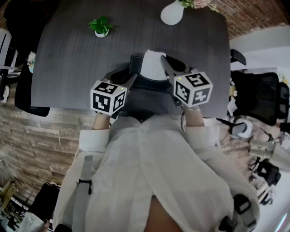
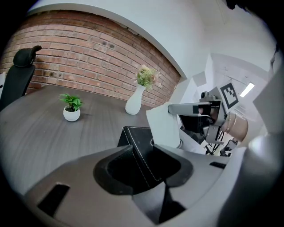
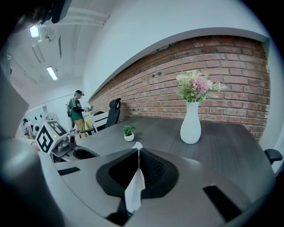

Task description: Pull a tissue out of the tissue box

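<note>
Gently: this thin white paper tissue (image 1: 153, 65) is soft and tears easily.
It stands in the black stitched box (image 2: 133, 135) at twelve o'clock; our right gripper (image 3: 138, 150) pinches its top, our left gripper (image 2: 141, 150) squeezes the box.

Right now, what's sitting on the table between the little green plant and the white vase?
Nothing. Only bare dark tabletop lies between the potted plant and the white vase; the head view shows it clearly.
</note>
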The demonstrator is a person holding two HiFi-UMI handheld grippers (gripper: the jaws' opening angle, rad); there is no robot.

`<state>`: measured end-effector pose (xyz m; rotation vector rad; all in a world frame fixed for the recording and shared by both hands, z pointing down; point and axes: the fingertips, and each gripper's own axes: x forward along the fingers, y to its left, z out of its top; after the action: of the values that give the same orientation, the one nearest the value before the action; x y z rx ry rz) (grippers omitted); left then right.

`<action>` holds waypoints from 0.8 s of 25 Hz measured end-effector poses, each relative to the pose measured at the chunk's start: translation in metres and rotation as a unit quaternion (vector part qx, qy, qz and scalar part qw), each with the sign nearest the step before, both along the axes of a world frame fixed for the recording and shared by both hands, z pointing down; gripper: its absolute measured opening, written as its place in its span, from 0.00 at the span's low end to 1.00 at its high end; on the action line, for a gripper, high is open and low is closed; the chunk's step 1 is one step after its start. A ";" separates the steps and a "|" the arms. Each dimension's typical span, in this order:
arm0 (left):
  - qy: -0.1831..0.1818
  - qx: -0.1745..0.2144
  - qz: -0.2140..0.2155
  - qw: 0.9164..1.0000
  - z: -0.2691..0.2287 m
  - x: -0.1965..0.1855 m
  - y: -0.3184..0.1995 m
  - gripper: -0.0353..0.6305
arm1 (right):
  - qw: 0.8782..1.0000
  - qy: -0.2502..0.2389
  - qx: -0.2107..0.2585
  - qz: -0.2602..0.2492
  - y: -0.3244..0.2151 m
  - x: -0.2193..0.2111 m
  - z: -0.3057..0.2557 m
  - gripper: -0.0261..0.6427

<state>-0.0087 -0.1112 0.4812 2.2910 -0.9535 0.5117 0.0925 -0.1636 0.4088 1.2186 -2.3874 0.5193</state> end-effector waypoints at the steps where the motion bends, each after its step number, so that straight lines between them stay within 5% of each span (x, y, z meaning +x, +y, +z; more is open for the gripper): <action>1: 0.000 0.000 0.000 1.000 0.000 0.000 0.000 0.26 | 1.000 0.000 0.000 -0.001 0.000 0.000 0.000 0.06; 20: -0.009 0.001 -0.005 1.000 0.001 -0.001 -0.001 0.26 | 1.000 -0.026 0.002 -0.007 -0.006 0.003 -0.008 0.05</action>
<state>-0.0100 -0.1126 0.4819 2.2868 -0.9741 0.5292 0.0950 -0.1695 0.4008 1.2028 -2.4402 0.5490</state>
